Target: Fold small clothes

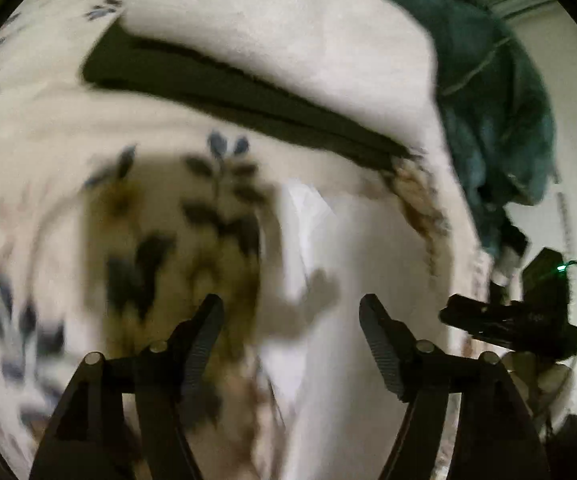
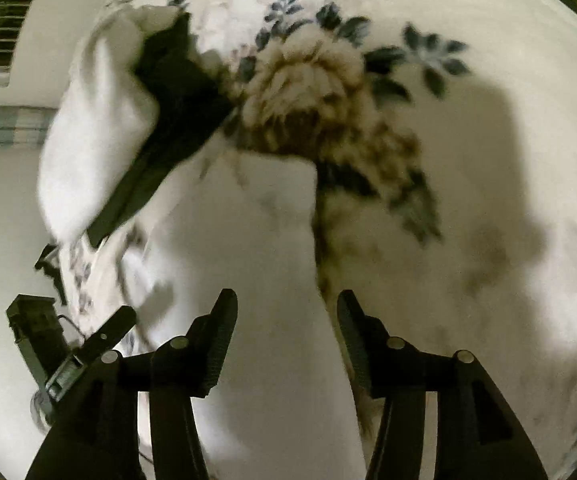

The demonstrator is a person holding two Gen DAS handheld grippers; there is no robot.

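A small white garment [image 1: 328, 264] lies flat on the flowered bedspread [image 1: 156, 220] just ahead of my left gripper [image 1: 290, 312], which is open and empty above it. The same white garment [image 2: 256, 248] fills the middle of the right wrist view, under and ahead of my right gripper [image 2: 286, 308], also open and empty. The other hand-held gripper [image 1: 512, 320] shows at the right of the left wrist view, and at the lower left of the right wrist view [image 2: 72, 356]. Both views are motion-blurred.
A white pillow [image 1: 288, 48] lies over a dark folded cloth [image 1: 228, 96] at the far side; both show in the right wrist view [image 2: 100, 128]. A teal garment [image 1: 488, 92] hangs at the right. The bed edge and pale floor [image 2: 0, 240] lie left.
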